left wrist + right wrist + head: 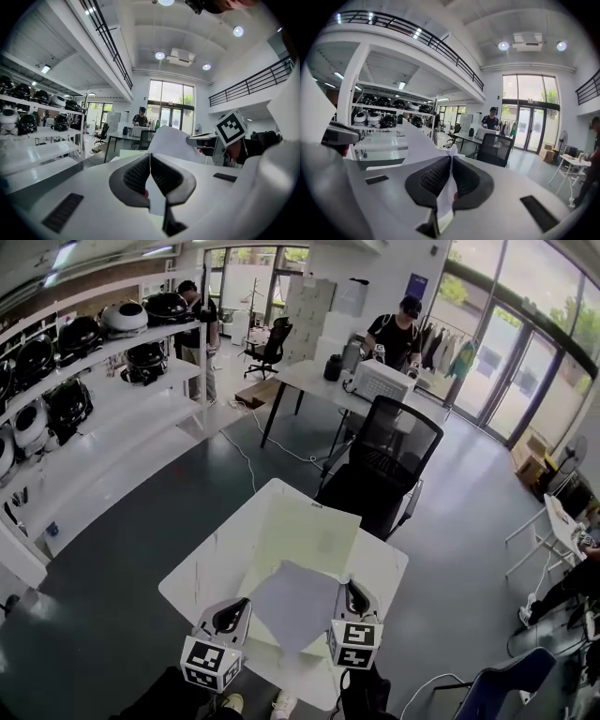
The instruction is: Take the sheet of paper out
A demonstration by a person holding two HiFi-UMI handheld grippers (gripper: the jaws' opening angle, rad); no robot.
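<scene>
Pale, thin paper was pinched at both ends: the sheet of paper (295, 601) was held over the near part of the white surface (211, 563), strung between the two tools. The left hand-held gripper (231, 616) sat at its 9 o'clock edge and the right hand-held gripper (356, 599) at its 3 o'clock edge. In the left gripper view the ribbed pads were pressed together with only a thin white edge of the sheet running between them. In the right gripper view the pads were likewise clamped on a fold of paper that stuck out above and below them. Gripping two opposite edges probably kept such a limp sheet spread and stopped it drooping or tearing from a single corner. At 12 o'clock from the sheet lay a pale green folder (302, 529), flat on the surface; its near edge was covered by the sheet in the head view, so I could not tell whether they touched. The sheet looked mostly free of it. Beyond, at 12 o'clock, stood a black office chair (394, 451), well apart.
</scene>
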